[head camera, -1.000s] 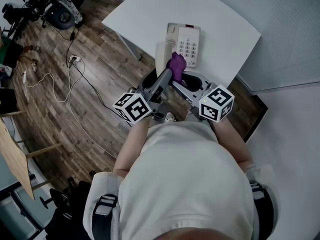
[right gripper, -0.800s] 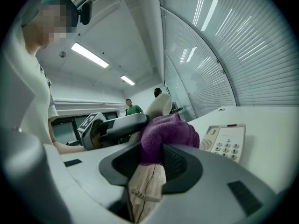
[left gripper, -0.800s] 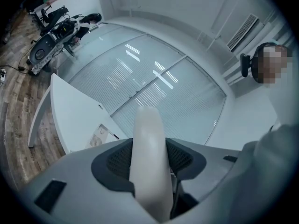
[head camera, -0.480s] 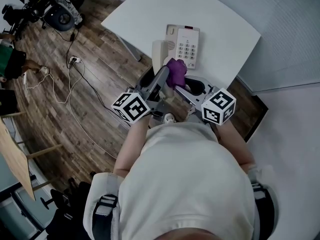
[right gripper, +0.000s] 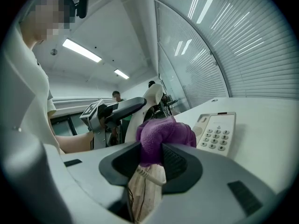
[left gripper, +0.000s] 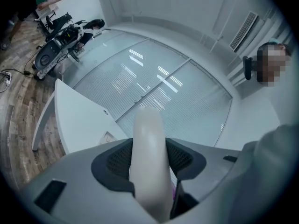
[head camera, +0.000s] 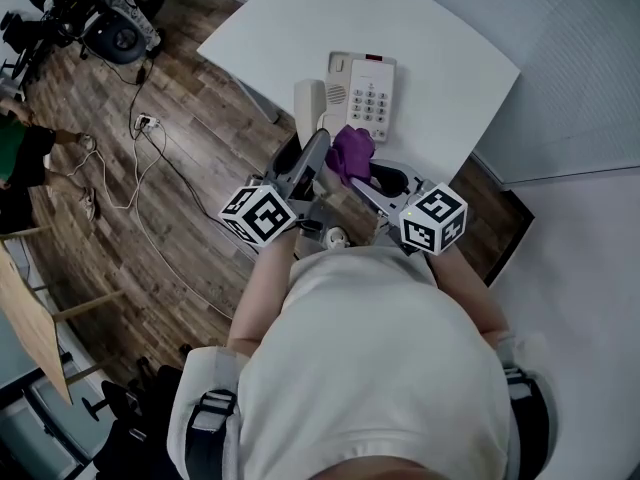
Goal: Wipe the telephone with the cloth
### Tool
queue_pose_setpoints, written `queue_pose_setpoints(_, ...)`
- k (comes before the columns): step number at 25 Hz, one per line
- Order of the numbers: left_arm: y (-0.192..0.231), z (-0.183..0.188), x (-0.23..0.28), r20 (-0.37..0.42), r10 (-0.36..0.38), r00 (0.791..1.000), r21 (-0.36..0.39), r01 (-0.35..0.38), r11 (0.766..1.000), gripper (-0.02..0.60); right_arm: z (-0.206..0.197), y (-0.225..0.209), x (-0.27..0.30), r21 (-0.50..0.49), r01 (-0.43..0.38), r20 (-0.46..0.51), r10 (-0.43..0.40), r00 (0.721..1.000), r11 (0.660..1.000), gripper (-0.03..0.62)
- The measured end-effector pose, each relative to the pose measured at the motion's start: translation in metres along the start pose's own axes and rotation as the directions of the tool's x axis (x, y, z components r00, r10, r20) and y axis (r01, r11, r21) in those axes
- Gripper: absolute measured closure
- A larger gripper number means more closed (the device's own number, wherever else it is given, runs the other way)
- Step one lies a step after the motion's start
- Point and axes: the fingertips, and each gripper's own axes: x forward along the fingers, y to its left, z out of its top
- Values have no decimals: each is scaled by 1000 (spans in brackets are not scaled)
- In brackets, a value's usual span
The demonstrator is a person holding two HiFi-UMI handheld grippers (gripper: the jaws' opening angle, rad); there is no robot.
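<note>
Beside the table (head camera: pixel 450 48), drew purple cloth (head camera: pixel 352 153), pinched in right gripper (right gripper: pixel 150 167) jaws, back from handset (head camera: pixel 307 108) clamped in left gripper (left gripper: pixel 148 171) jaws; likely mid-wipe.

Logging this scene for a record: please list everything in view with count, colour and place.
table: one, white, ahead of the person.
telephone base: one, off-white, on the table.
handset: one, off-white, off its cradle, in the left gripper.
cloth: one, purple, in the right gripper, beside the handset.
power strip: one, white, on the wooden floor, left.
left gripper: one, grey, shut on the handset.
right gripper: one, grey, shut on the cloth.
</note>
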Motion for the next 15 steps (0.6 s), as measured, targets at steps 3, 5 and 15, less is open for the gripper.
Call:
queue_pose_setpoints(3,6,5,7,4,11,1000,-2,-11,1000,356,-2,-5,1,9,12,-18,-12,1000,1000,454)
queue_pose_setpoints(5,10,9,10,4,22,1000,2,-22,1000,356,-1,-8,0,12,26,-23,-26,999,1000,454)
queue_pose_setpoints(15,54,-7,54,-112,199,974,157,-180,971,356,33,-75,-22,44,242,50,-244,968,969,453)
